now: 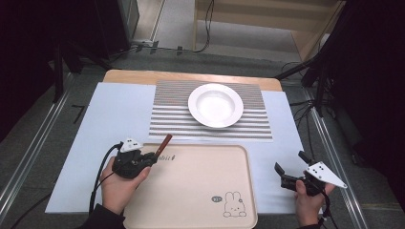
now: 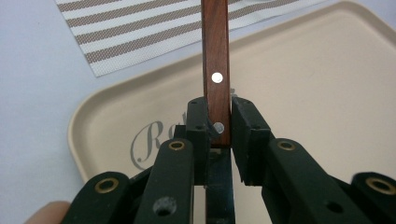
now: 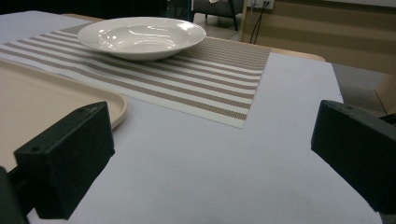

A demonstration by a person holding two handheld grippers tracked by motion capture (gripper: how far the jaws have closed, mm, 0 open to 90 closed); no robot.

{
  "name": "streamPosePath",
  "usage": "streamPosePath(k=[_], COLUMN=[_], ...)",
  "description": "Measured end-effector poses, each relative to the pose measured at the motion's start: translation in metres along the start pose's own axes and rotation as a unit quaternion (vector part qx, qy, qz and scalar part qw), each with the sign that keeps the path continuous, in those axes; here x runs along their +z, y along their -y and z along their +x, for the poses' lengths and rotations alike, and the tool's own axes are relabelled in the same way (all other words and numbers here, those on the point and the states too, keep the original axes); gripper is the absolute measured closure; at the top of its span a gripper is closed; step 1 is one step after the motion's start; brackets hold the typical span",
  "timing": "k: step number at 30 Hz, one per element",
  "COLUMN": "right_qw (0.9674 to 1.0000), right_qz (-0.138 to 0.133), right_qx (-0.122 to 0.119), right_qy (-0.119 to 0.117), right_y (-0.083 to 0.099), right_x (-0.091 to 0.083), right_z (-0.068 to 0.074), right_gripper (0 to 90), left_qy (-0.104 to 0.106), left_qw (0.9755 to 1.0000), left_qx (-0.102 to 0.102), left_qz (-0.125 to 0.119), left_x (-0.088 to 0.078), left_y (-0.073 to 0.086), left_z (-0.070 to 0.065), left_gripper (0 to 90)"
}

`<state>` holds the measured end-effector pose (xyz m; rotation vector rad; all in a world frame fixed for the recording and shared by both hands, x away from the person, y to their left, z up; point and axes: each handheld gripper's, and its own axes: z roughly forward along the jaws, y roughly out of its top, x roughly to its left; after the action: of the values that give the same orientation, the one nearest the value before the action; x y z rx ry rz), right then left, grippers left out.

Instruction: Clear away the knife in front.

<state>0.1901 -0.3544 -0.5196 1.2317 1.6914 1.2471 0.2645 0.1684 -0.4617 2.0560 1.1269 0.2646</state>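
My left gripper (image 1: 154,158) is shut on a wooden-handled utensil (image 1: 165,143) above the near left corner of the beige tray (image 1: 200,191). In the left gripper view the brown handle (image 2: 215,56) with two metal rivets stands up between the closed pads (image 2: 198,123); its working end is hidden. My left gripper (image 2: 215,122) hangs over the tray (image 2: 303,84) near its printed lettering. A white deep plate (image 1: 215,105) rests on the striped placemat (image 1: 172,121). To the right of the tray my right gripper (image 1: 291,164) stands open, with nothing between its wide jaws (image 3: 210,154).
A pale sheet (image 1: 114,114) covers the wooden table. The plate (image 3: 141,36) and placemat (image 3: 205,79) lie ahead-left of the right gripper, the tray corner (image 3: 119,105) to its left. Metal rails and cables run along both table sides; a stand (image 1: 310,67) is at back right.
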Motion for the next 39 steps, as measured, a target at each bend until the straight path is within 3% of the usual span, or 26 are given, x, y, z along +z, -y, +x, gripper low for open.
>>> streamPosePath(k=[20,39], right_qw=[1.0000,1.0000], right_qz=[0.002,0.004], right_qx=[-0.002,-0.004], right_qy=[0.000,0.001], right_y=[0.000,0.000], right_x=[0.000,0.001], right_z=[0.001,0.002], right_gripper=[0.0,0.0], left_qy=[0.001,0.002], left_qw=[0.9994,0.9985], left_qx=[-0.036,-0.055], left_qz=[-0.005,-0.002], left_x=[-0.006,0.003], left_y=[0.033,0.046], left_z=[0.005,0.007], left_gripper=[77.6,77.5])
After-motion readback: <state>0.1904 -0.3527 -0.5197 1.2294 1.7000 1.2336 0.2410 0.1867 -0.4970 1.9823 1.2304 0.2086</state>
